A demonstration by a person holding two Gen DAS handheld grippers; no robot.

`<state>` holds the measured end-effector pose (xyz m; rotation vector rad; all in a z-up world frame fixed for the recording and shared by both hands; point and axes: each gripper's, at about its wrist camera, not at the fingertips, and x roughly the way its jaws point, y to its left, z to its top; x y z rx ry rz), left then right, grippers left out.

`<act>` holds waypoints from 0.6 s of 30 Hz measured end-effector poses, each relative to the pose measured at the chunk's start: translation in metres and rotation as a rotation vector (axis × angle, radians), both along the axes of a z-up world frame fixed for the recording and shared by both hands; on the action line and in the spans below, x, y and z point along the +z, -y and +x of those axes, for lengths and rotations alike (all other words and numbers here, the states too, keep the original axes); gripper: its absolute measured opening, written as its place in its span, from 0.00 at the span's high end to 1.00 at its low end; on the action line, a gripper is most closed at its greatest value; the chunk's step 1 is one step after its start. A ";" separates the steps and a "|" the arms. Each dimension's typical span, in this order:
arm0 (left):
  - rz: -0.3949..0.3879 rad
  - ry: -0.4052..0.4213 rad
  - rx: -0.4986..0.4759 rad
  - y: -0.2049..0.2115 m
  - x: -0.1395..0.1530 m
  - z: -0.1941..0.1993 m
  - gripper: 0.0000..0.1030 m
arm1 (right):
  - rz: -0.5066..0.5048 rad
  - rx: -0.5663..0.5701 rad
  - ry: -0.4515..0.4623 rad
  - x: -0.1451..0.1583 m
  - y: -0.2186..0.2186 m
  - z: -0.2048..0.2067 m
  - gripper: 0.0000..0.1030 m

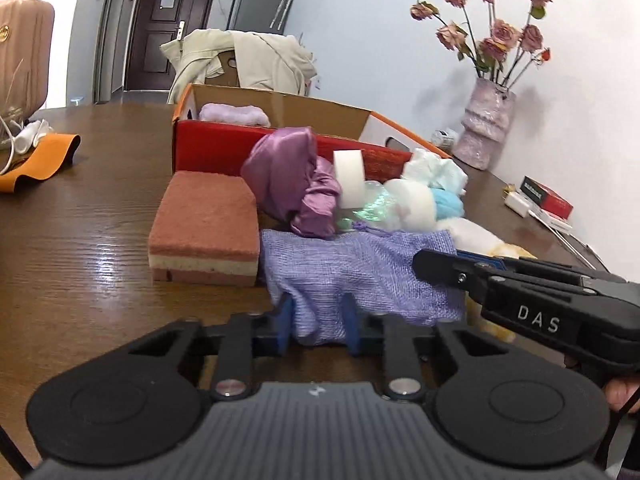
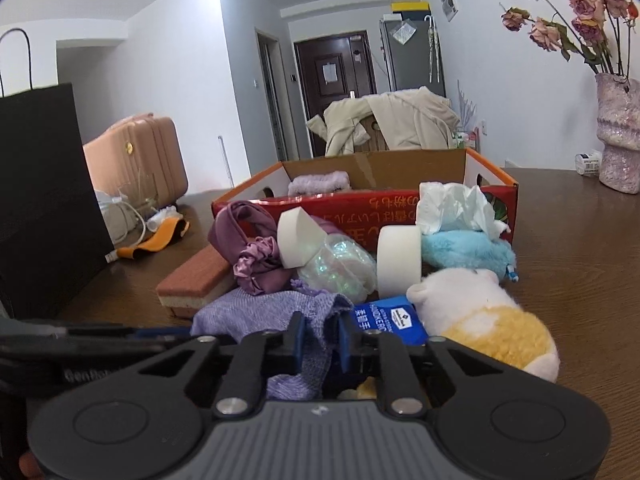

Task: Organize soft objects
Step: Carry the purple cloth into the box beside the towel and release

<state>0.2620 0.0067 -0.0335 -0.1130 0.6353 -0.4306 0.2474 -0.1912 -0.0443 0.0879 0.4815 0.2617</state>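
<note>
Brown wood table point(image 1: 100, 216) carries a cardboard box point(image 2: 384, 168) near its far edge with only a lilac towel point(image 2: 318, 182) inside, so most sorting remains. Before it, sponge point(image 1: 204, 224), satin scrunchie point(image 1: 288, 176) and plush toy point(image 2: 480, 316) wait, while left gripper point(image 1: 318, 320) and right gripper point(image 2: 318, 340) both have jaws closed narrow on the purple knit cloth point(image 1: 360, 268).

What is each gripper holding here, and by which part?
Both hold the lavender knit cloth: left gripper on its near edge, right gripper on a bunched near fold.
</note>
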 end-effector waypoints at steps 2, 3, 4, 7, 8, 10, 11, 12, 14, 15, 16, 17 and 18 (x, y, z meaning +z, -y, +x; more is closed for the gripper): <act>-0.017 0.001 -0.026 -0.001 0.006 -0.013 0.85 | -0.015 0.012 0.003 0.005 0.000 -0.011 0.88; -0.013 0.007 -0.039 0.000 0.008 -0.020 0.85 | -0.008 0.024 0.007 0.009 0.001 -0.019 0.88; 0.002 0.015 -0.049 0.000 0.010 -0.027 0.85 | -0.007 0.042 0.013 0.014 0.002 -0.026 0.89; 0.028 0.041 -0.060 -0.003 0.017 -0.050 0.86 | -0.030 0.095 0.000 0.022 0.000 -0.049 0.89; 0.021 0.038 -0.044 -0.005 0.019 -0.059 0.86 | -0.025 0.111 -0.012 0.023 0.000 -0.056 0.89; 0.003 0.043 -0.040 -0.009 0.020 -0.077 0.85 | -0.014 0.117 -0.029 0.020 0.001 -0.069 0.88; 0.000 0.049 -0.029 -0.010 0.018 -0.088 0.83 | -0.017 0.119 -0.039 0.017 0.001 -0.073 0.88; -0.002 0.053 -0.019 -0.010 0.016 -0.095 0.80 | -0.021 0.123 -0.048 0.014 0.001 -0.076 0.86; -0.001 0.058 0.002 -0.012 0.012 -0.103 0.67 | -0.035 0.106 -0.060 0.009 0.003 -0.079 0.82; -0.009 0.058 0.018 -0.013 0.010 -0.104 0.67 | -0.031 0.104 -0.065 0.008 0.005 -0.079 0.75; -0.023 0.050 0.023 -0.015 0.009 -0.103 0.67 | -0.015 0.103 -0.070 0.008 0.008 -0.078 0.73; -0.032 0.044 0.030 -0.016 0.008 -0.102 0.67 | 0.010 0.099 -0.076 0.007 0.011 -0.076 0.73; -0.034 0.049 0.030 -0.016 0.007 -0.101 0.67 | 0.034 0.094 -0.087 0.006 0.014 -0.073 0.70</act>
